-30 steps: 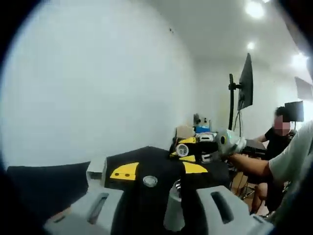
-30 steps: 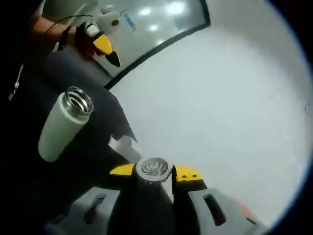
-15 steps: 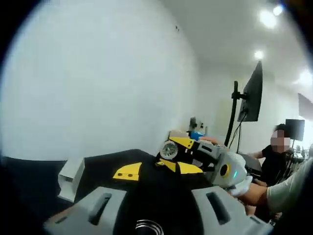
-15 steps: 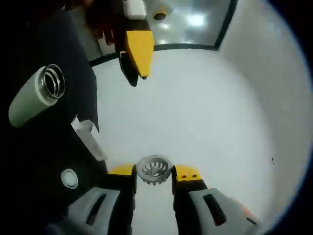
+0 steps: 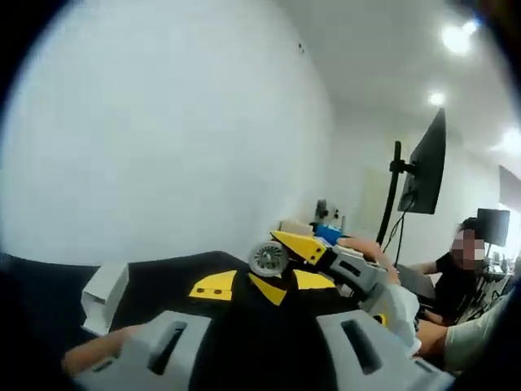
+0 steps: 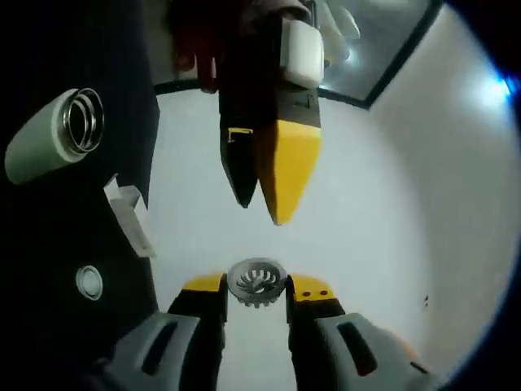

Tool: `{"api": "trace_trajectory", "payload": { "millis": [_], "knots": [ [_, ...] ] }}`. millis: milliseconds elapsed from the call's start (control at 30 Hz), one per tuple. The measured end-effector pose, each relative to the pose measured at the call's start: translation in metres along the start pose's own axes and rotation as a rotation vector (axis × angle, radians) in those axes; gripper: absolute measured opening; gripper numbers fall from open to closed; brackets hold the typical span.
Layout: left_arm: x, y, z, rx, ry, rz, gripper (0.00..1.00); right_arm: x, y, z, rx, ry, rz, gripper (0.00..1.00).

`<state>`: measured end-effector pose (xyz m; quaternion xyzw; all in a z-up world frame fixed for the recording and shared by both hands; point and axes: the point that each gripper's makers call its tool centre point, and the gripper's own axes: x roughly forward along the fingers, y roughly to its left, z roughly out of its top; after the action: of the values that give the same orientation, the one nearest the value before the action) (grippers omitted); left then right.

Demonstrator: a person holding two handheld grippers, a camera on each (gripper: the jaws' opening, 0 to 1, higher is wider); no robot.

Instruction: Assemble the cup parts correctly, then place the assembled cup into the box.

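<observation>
In the right gripper view, the right gripper point(image 6: 256, 287) clamps a small ribbed metal strainer insert point(image 6: 256, 282) between its 2 yellow-tipped jaws. Above it the left gripper point(image 6: 264, 191) points down, its jaws nearly together with nothing visible between them. The pale green cup body point(image 6: 50, 135) lies tilted at far left on the black mat point(image 6: 73, 236), its threaded mouth showing, its base cut off. A small round part point(image 6: 89, 282) lies nearer; what it is cannot be made out.

The left tool point(image 6: 273, 183) has come close above the right tool point(image 6: 256, 295), whose toothed strainer point(image 6: 256, 283) now nears the left tool's tips.
</observation>
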<state>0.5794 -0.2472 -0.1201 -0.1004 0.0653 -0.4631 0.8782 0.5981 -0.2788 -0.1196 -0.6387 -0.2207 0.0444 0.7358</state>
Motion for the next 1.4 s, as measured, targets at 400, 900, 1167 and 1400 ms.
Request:
{"api": "trace_trajectory", "payload": {
  "millis": [400,900,1167,1400],
  "knots": [
    [0.009,-0.004,0.006,0.008,-0.071,0.03,0.19,-0.004,-0.008,0.011,-0.01,-0.027,-0.027,0.26],
    [0.016,-0.01,0.006,0.038,-0.093,0.052,0.18,-0.001,-0.007,0.016,-0.028,-0.033,-0.04,0.26],
    [0.017,-0.008,0.013,0.031,-0.125,0.073,0.13,-0.003,-0.009,0.016,-0.027,-0.03,-0.051,0.26],
    [0.021,-0.011,0.01,0.042,-0.117,0.074,0.13,-0.004,-0.009,0.014,-0.03,-0.02,-0.058,0.26]
  ]
}}
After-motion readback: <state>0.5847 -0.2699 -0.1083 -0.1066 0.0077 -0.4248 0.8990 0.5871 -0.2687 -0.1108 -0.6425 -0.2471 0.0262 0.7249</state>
